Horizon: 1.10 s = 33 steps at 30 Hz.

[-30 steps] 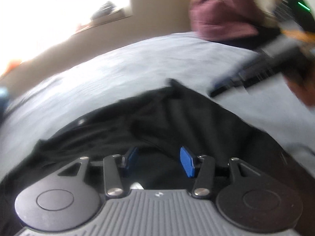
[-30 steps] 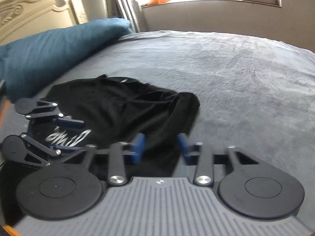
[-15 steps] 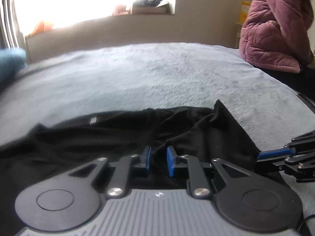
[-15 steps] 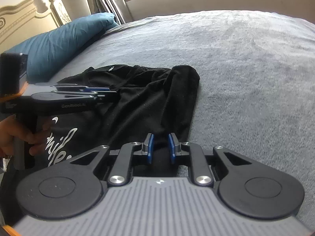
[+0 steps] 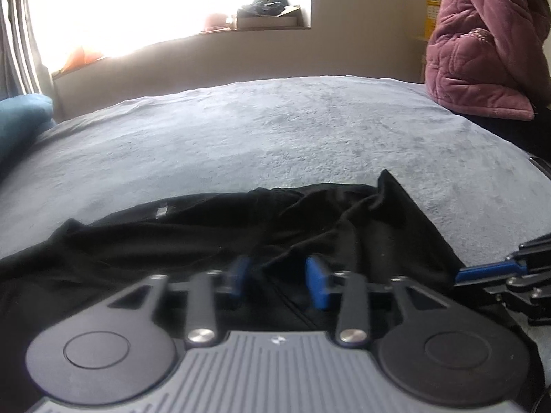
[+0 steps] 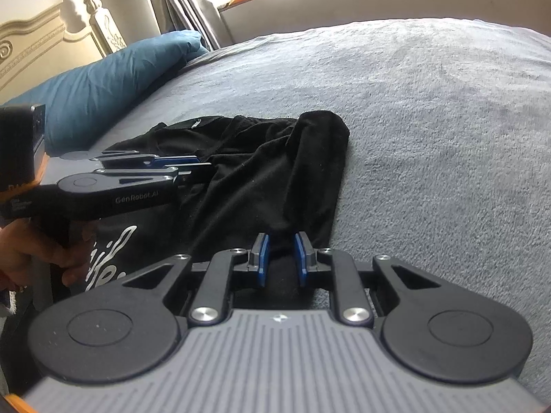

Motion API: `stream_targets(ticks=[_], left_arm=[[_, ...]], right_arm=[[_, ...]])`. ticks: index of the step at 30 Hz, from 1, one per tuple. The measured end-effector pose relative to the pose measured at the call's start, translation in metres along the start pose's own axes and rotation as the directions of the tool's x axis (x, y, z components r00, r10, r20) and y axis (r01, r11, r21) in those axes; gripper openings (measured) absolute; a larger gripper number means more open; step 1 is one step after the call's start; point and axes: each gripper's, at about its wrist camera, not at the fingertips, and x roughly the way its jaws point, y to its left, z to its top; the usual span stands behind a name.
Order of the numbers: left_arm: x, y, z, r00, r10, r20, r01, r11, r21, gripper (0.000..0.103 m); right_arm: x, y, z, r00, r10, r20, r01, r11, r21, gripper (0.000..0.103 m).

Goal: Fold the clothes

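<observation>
The black T-shirt (image 6: 268,186) lies crumpled on the grey bed cover (image 6: 430,110), with a white script print (image 6: 113,254) visible on the portion nearest the person's hand. One sleeve (image 6: 320,130) extends toward the middle of the bed. A small label (image 5: 161,212) shows at the far edge of the garment in the left wrist view.

Left tongs (image 5: 280,280): the jaws are opening. The blue pads (image 5: 318,285) stand apart over the dark fabric, which lies between and below them; the pads do not press on it. In the right wrist view the left tongs (image 6: 203,167) reach in from the left over the shirt, carried by the person's hand (image 6: 31,254).

Right tongs (image 6: 280,260): the jaws are drawn close together and pinch a fold of the black T-shirt at its near edge, next to the bed cover. In the left wrist view the right tongs (image 5: 482,272) appear at the right margin, at the shirt's edge.

Surroundings: a blue pillow (image 6: 103,82) rests at the head of the bed against a carved headboard (image 6: 41,38). A person in a quilted pink jacket (image 5: 482,44) is at the far side of the bed. A window sill (image 5: 268,22) carries several items too blurred to identify.
</observation>
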Motion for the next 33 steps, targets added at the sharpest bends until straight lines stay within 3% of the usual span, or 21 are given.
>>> stream_targets(ticks=[2,3,4,5,9,17,22,25,27,29,33], left_arm=[[0.004,0.0,0.0,1.0,-0.006,-0.012,0.006,1.0,0.002,0.046],[0.003,0.0,0.0,1.0,-0.005,-0.008,0.005,1.0,0.003,0.04],[0.003,0.0,0.0,1.0,-0.004,-0.003,0.004,1.0,0.004,0.031],[0.002,-0.001,-0.001,1.0,-0.002,0.002,0.002,1.0,0.004,0.01],[-0.013,0.005,-0.002,0.999,0.03,0.034,-0.029,0.999,-0.034,0.007],[-0.011,0.01,-0.009,0.997,0.069,-0.016,-0.07,0.995,-0.069,0.007],[-0.007,0.005,-0.009,0.995,0.096,-0.019,-0.097,0.994,-0.046,0.013],[-0.005,0.005,-0.011,0.993,0.119,-0.02,-0.119,0.992,-0.038,0.025],[-0.006,0.005,-0.011,0.99,0.138,-0.017,-0.138,0.99,-0.008,0.051],[-0.01,0.007,-0.012,0.989,0.15,-0.006,-0.15,0.989,0.012,0.06],[-0.034,0.008,-0.016,0.991,0.119,0.058,-0.122,0.991,0.051,0.061]], right_arm=[[0.001,-0.001,0.0,1.0,0.004,0.0,-0.004,1.0,0.007,0.016],[0.002,-0.001,0.0,1.0,0.005,0.0,-0.005,1.0,0.01,0.016],[0.002,-0.001,0.0,1.0,0.005,0.002,-0.005,1.0,0.011,0.016],[0.003,-0.001,0.0,1.0,0.006,0.004,-0.006,1.0,0.013,0.016],[0.003,-0.001,-0.001,1.0,0.008,0.013,-0.008,1.0,0.01,0.016],[0.005,0.004,0.017,0.997,0.024,0.071,-0.022,0.999,-0.027,0.018],[0.039,-0.002,0.05,0.995,0.013,0.103,-0.012,1.0,-0.012,0.018],[0.063,-0.022,0.064,0.994,-0.021,0.11,0.009,0.994,0.107,0.013],[0.061,-0.037,0.067,0.986,-0.022,0.162,-0.016,0.974,0.228,0.014],[0.041,-0.041,0.064,0.98,-0.022,0.198,-0.03,0.966,0.257,0.014],[-0.009,-0.038,0.046,0.985,0.001,0.174,-0.04,0.975,0.219,0.015]])
